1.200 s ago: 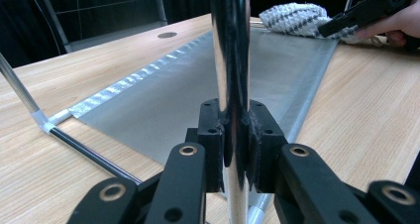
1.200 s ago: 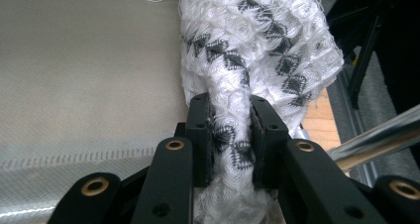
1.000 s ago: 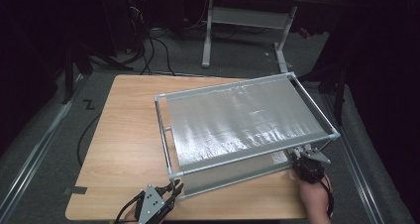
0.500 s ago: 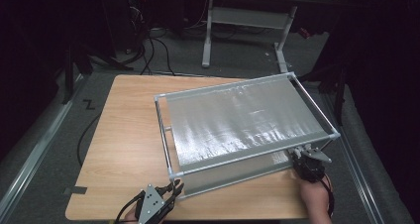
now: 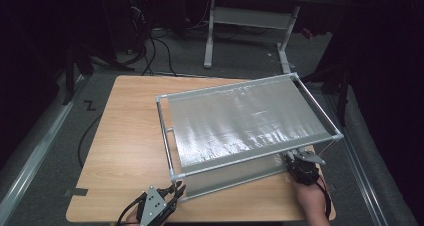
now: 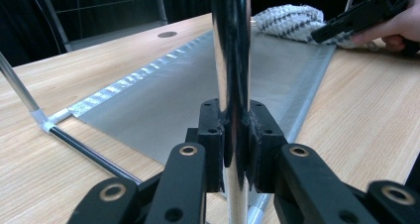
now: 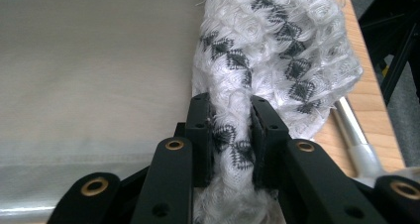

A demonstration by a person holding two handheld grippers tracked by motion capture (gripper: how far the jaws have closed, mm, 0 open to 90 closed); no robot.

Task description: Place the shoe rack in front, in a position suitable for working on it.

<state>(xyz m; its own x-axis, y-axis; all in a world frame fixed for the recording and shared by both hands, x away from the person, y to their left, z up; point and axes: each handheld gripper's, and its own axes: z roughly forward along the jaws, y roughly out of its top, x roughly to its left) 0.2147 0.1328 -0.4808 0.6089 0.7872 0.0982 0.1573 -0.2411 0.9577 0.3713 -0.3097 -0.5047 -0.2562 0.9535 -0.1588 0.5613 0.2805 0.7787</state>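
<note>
Both grippers are matte black plastic. The left gripper has chunky link arms dotted with brass-ringed pivot holes and small black screws. A grey three-cornered plate with dark holes sits on top, black cables looping behind. The right gripper looks the same; the right hand is bare, unsleeved.

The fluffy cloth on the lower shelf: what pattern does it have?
The cloth is white with rows of black diamond shapes. It shows best in the right gripper view, pinched in the right tongs.
</note>
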